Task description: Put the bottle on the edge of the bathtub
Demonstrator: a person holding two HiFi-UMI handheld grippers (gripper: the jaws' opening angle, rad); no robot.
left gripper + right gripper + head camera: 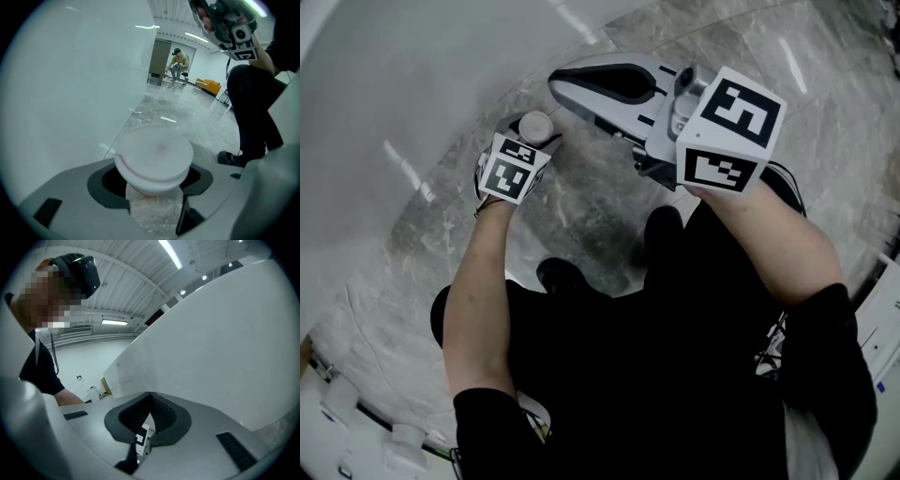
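Observation:
My left gripper (534, 133) is shut on a bottle (535, 125) with a wide white cap, low over the grey marble floor beside the white bathtub (403, 66). In the left gripper view the cap (153, 157) sits above the dark pads, the clear body runs down between the jaws, and the left gripper (154, 190) is close to the tub's smooth white wall (70, 93). My right gripper (572, 84) is held higher, to the right of the bottle, jaws together with nothing in them. The right gripper (150, 401) faces the curved tub side (225, 343).
The person's black shoes (558, 275) stand on the marble floor (581, 211) just below the grippers. White fittings (356, 412) lie at the lower left. Far off, another person (178, 61) sits near a yellow sofa (208, 86).

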